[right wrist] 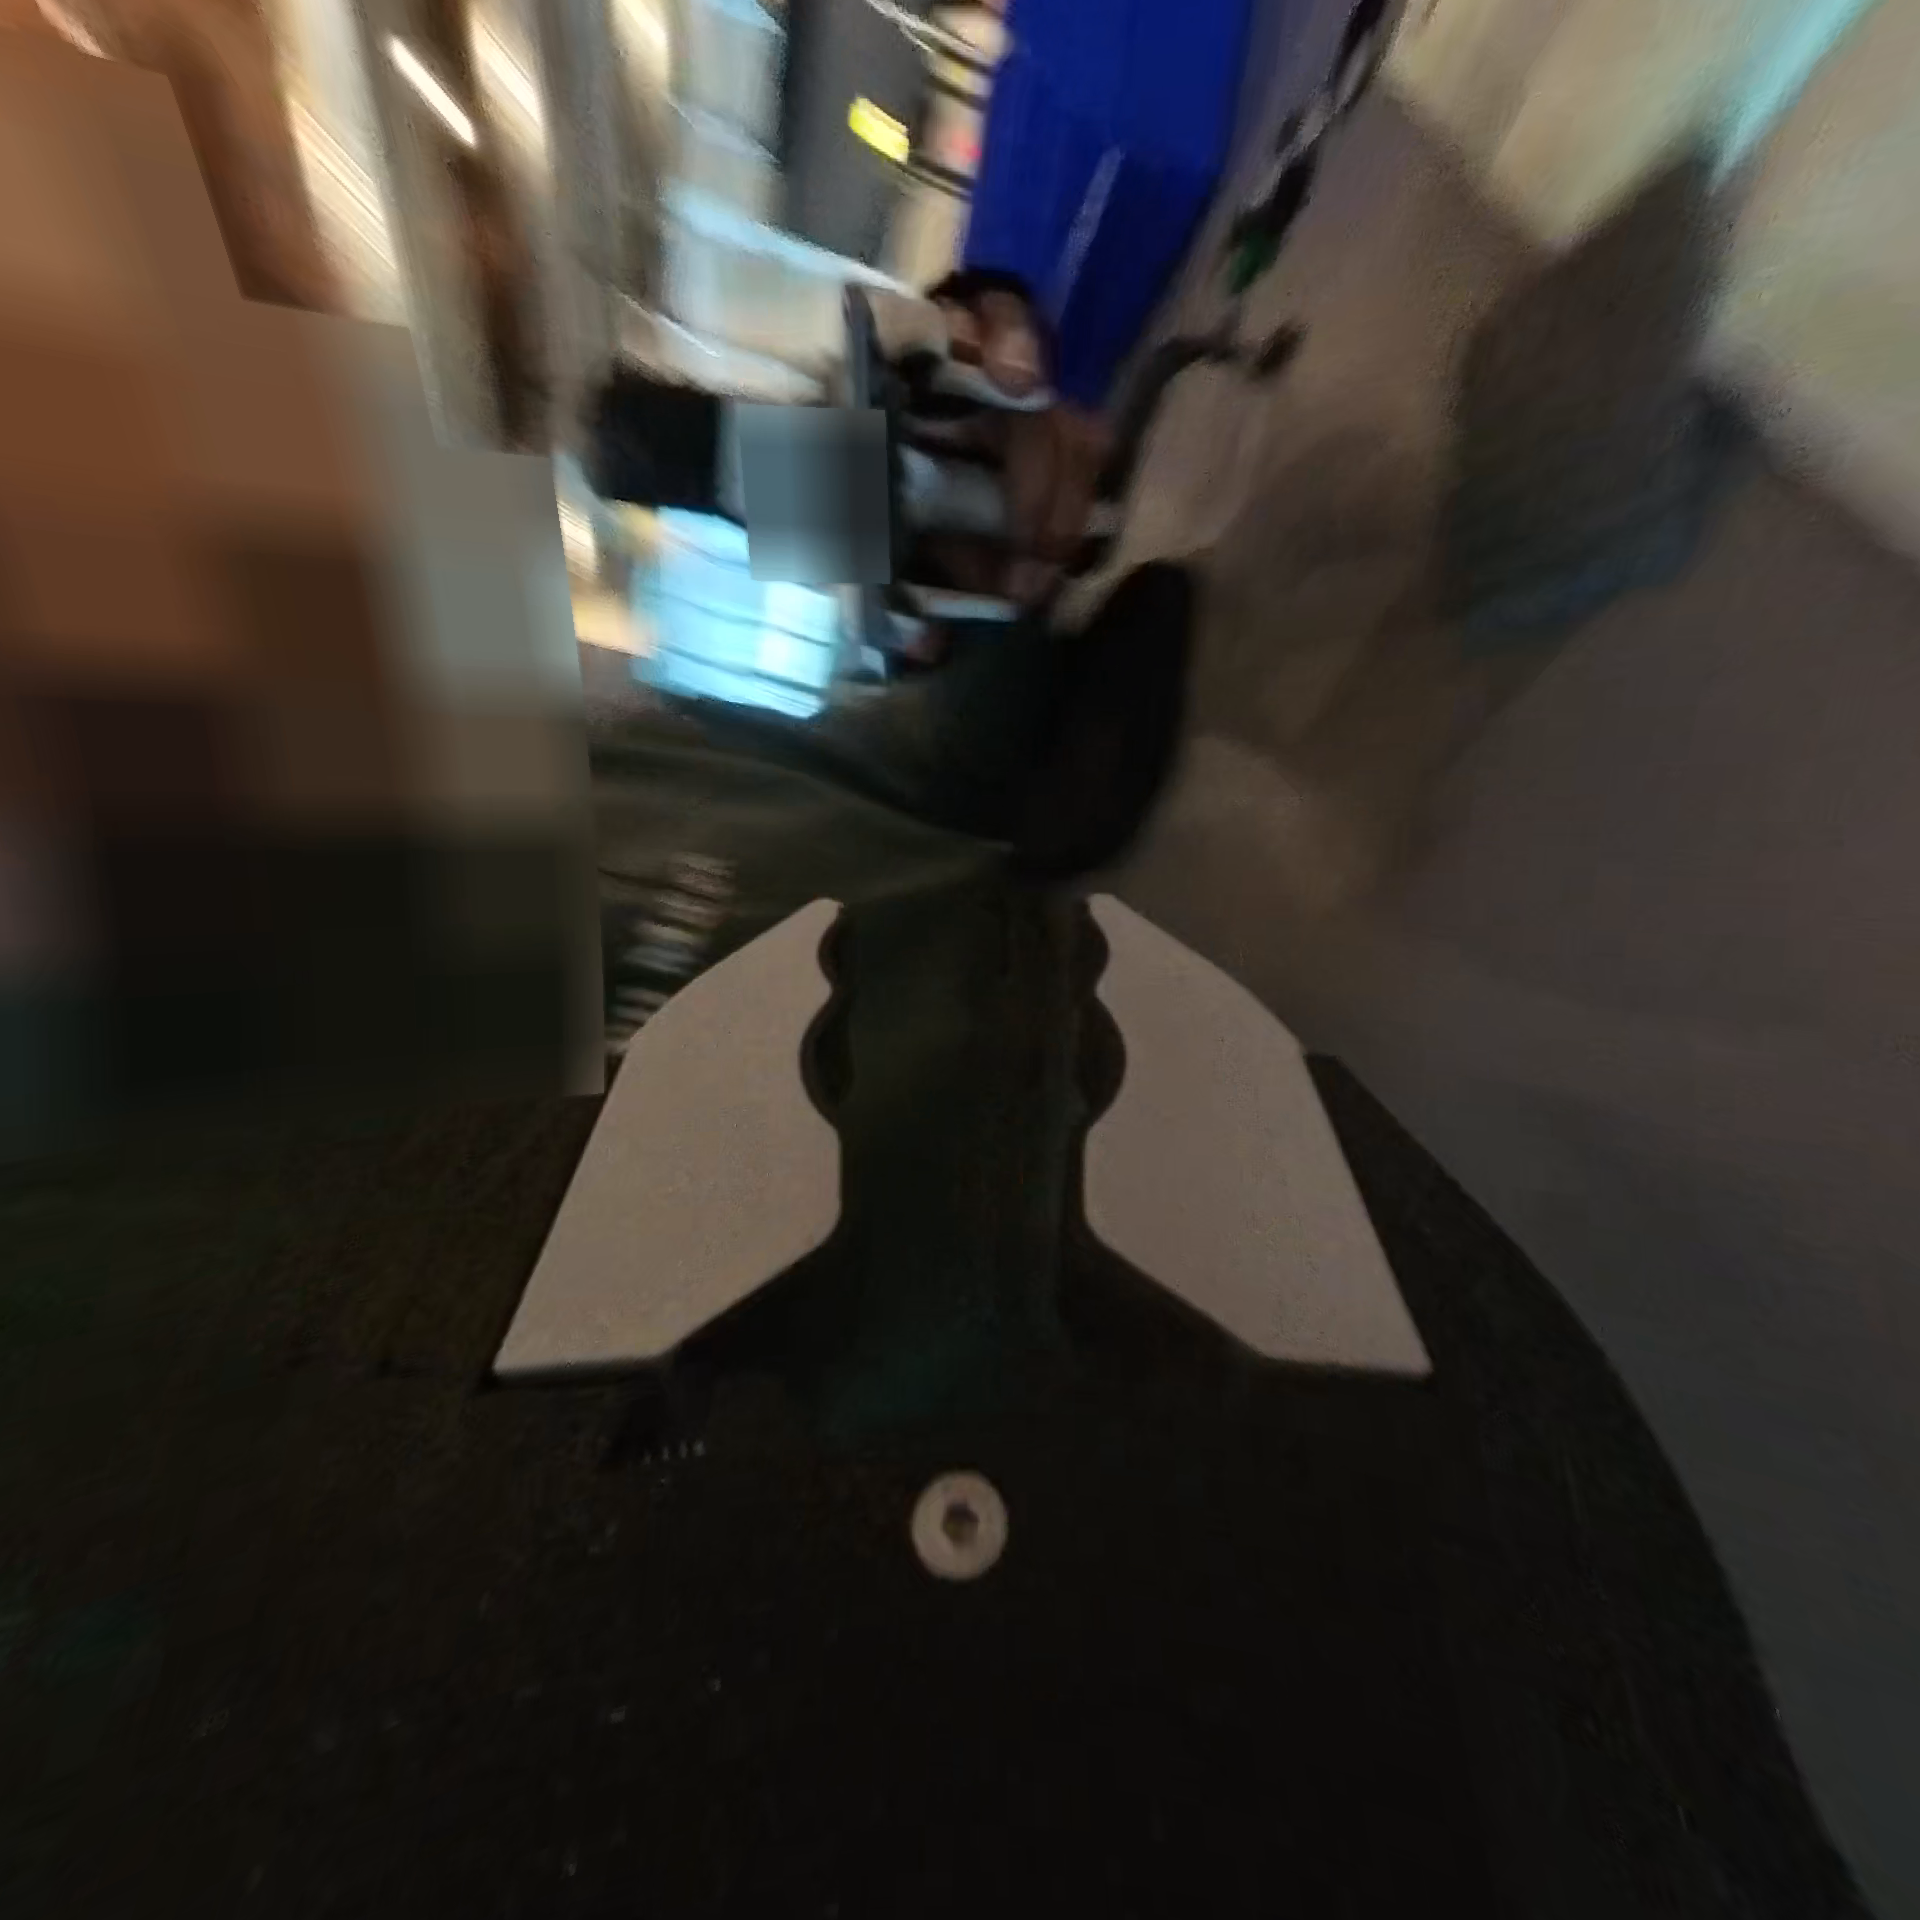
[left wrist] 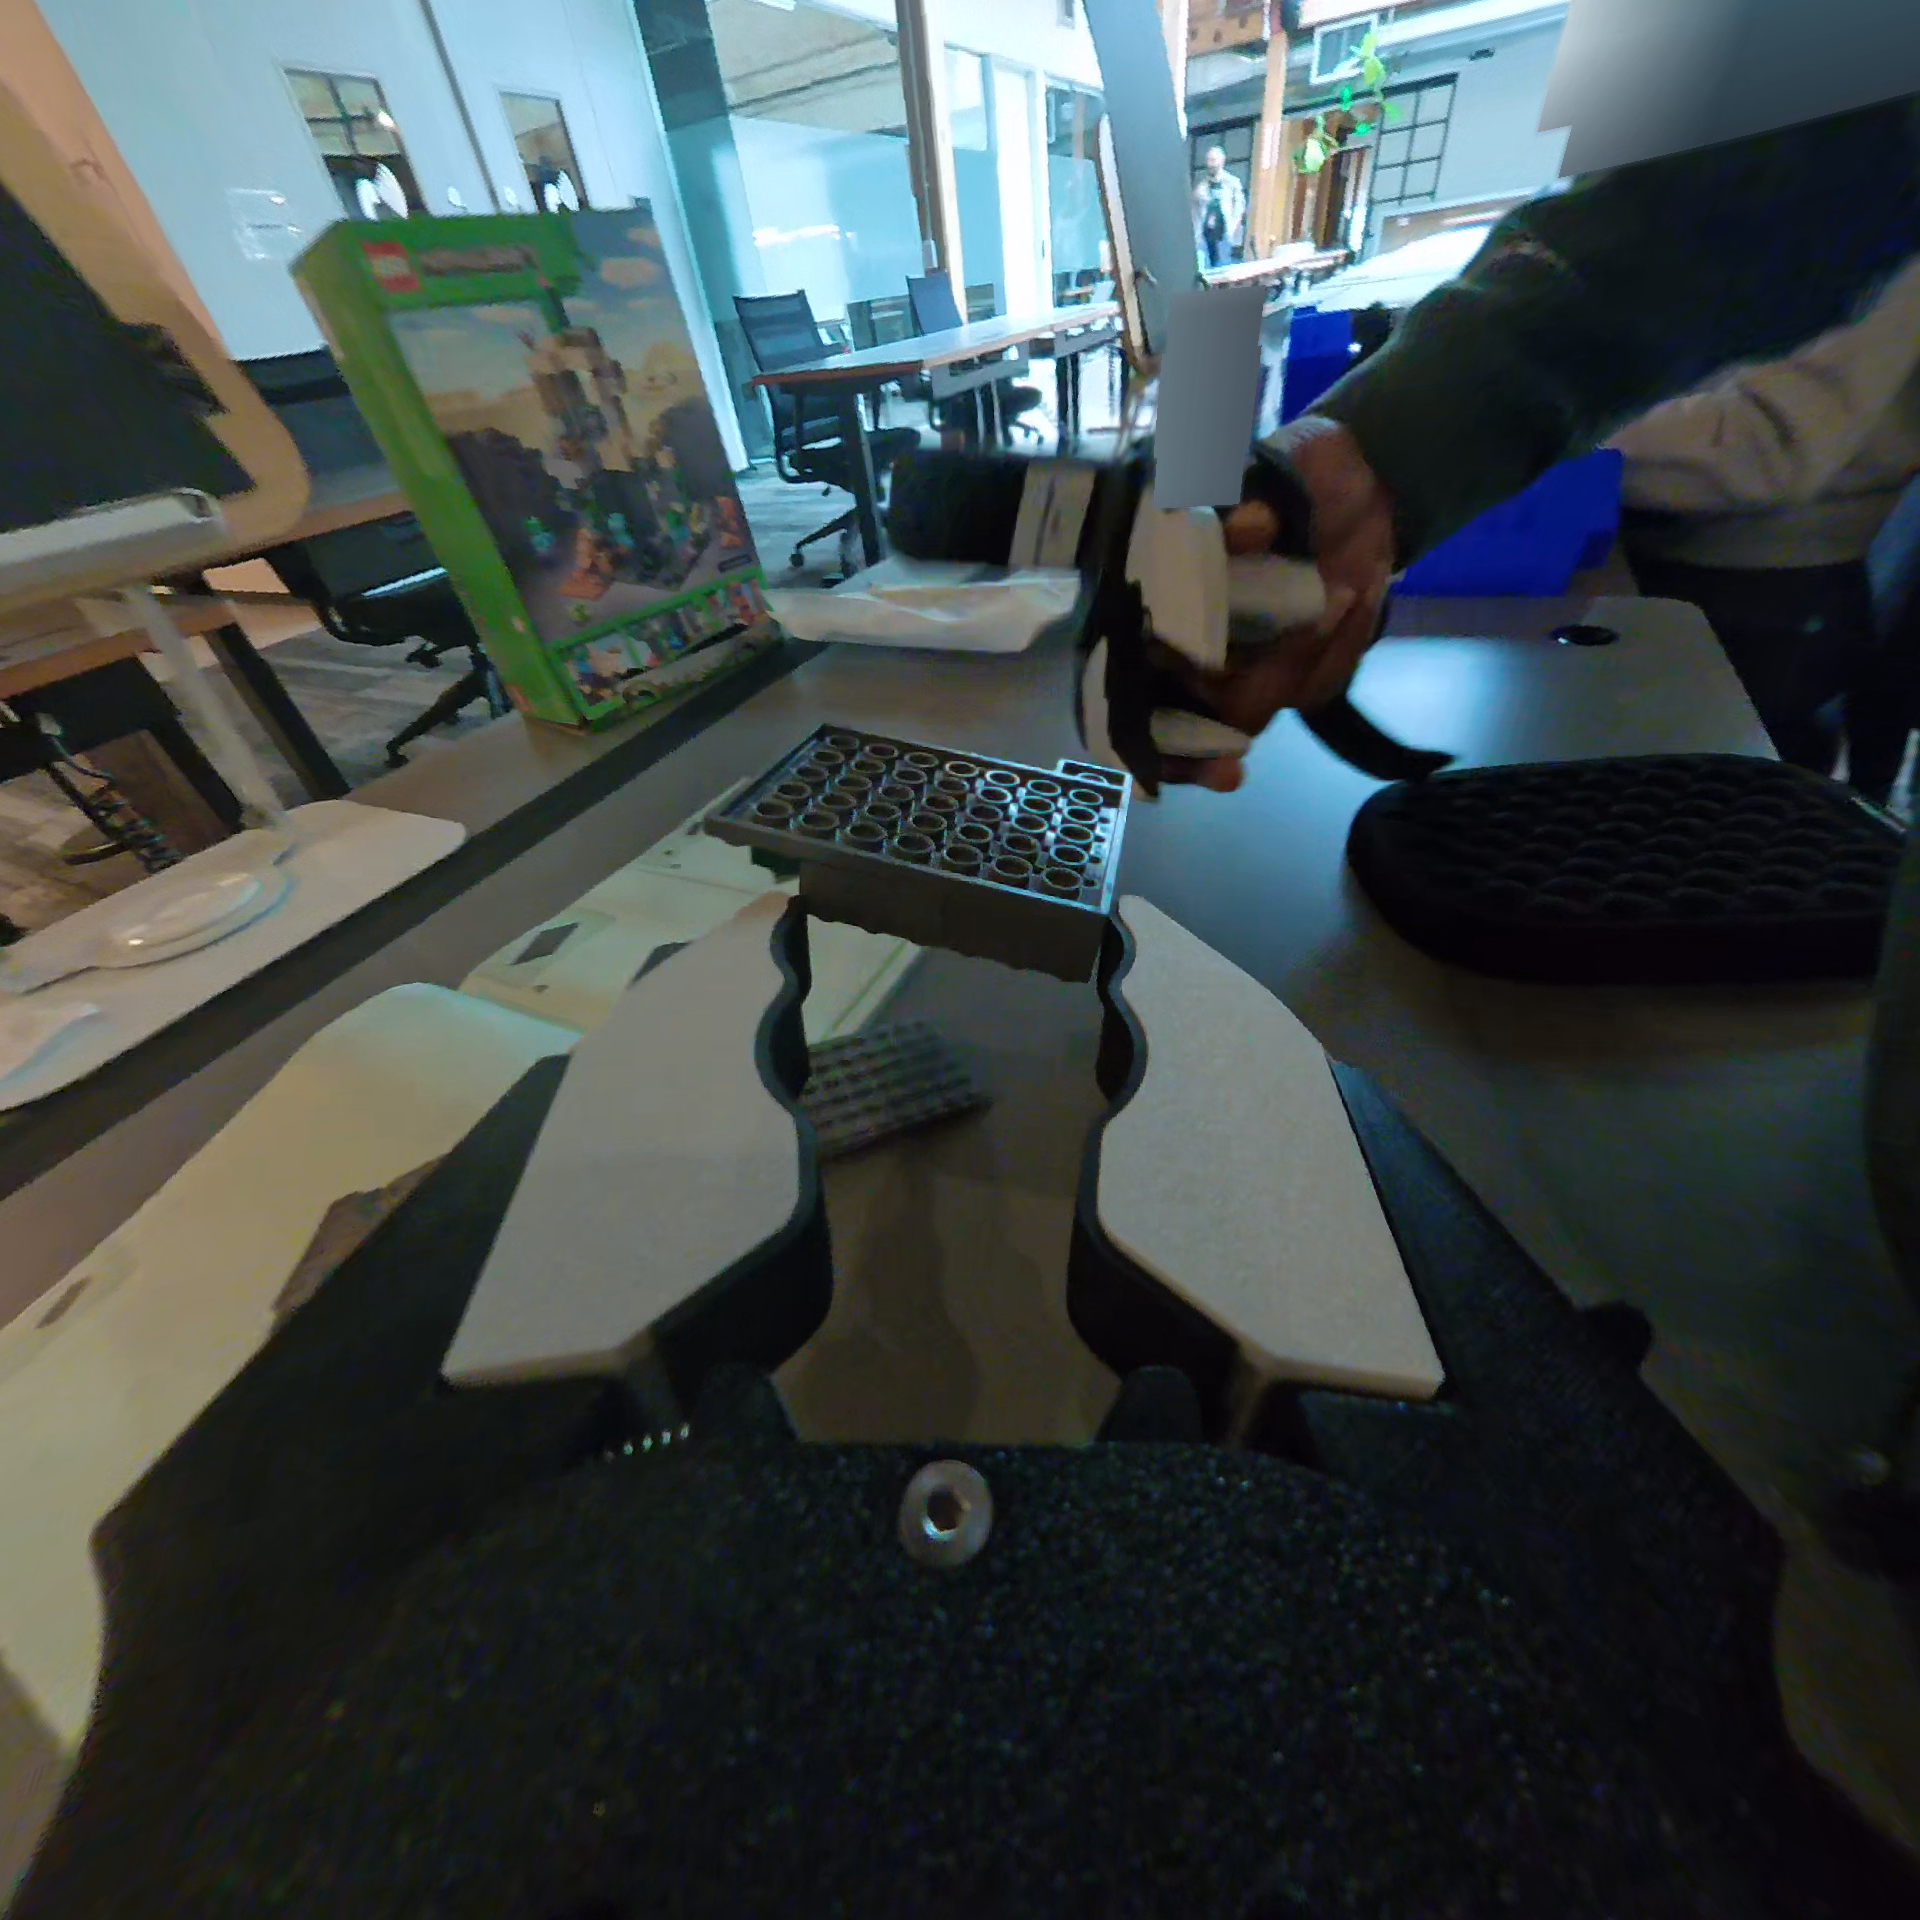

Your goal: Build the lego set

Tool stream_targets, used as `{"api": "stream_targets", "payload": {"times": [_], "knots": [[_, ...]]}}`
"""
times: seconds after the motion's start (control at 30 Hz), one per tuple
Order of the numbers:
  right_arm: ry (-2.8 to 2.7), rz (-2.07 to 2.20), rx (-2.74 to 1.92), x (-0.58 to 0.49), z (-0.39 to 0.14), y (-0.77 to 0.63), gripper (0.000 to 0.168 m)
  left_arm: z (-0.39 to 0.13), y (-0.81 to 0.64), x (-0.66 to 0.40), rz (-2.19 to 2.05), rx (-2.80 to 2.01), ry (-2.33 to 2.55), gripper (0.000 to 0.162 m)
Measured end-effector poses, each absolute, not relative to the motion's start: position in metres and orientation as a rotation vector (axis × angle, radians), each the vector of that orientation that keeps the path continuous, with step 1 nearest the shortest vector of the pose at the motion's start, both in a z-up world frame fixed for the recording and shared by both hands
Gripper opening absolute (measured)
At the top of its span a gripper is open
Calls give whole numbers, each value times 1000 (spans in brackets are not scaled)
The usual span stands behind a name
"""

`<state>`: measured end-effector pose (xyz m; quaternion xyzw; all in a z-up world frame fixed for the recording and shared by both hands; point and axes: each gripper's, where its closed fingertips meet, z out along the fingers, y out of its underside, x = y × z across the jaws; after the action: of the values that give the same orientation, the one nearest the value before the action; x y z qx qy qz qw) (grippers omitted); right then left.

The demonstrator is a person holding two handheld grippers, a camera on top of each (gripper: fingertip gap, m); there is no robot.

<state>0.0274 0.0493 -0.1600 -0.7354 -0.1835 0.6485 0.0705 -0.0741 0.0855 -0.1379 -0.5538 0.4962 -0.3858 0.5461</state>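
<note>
Aloft, the left gripper clamps a grey studded plate underside-up; beyond it the right gripper, blurred, seems narrowly parted, contents unclear.

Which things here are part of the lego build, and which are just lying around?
Part of the build:
- grey plate, underside up, held in the left gripper
- small grey plate on the table
- set box
- right gripper, too blurred to judge

Lying about:
- black perforated pad
- white bag
- white lamp base
</note>
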Motion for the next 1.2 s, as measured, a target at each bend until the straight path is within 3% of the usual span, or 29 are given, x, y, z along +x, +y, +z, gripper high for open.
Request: {"api": "stream_targets", "payload": {"times": [0.03, 0.17, 0.27, 0.43, 0.7, 1.0, 1.07, 1.2], "knots": [[-677, 1767, -2225, 29, -167, 55, 36, -137, 88, -76, -900, -1312, 1170, 53], [-1036, 1049, -2201, 31, -197, 85, 32, -130, 96, -88, -865, -1315, 1127, 53], [-1130, 692, -2195, 16, -217, 100, 45, -127, 100, -96, -836, -1320, 1106, 53], [-1125, 360, -2202, -17, -243, 111, 62, -127, 102, -107, -808, -1332, 1090, 53], [-1038, 128, -2229, -27, -253, 130, 63, -125, 101, -119, -807, -1323, 1066, 53], [-1088, -55, -2145, -26, -251, 140, 29, -121, 95, -122, -821, -1295, 1070, 53], [-1105, -72, -2103, -26, -245, 140, 13, -121, 94, -122, -824, -1293, 1075, 53], [-1099, -18, -2088, -21, -234, 143, 7, -121, 93, -122, -829, -1291, 1077, 54]]}}
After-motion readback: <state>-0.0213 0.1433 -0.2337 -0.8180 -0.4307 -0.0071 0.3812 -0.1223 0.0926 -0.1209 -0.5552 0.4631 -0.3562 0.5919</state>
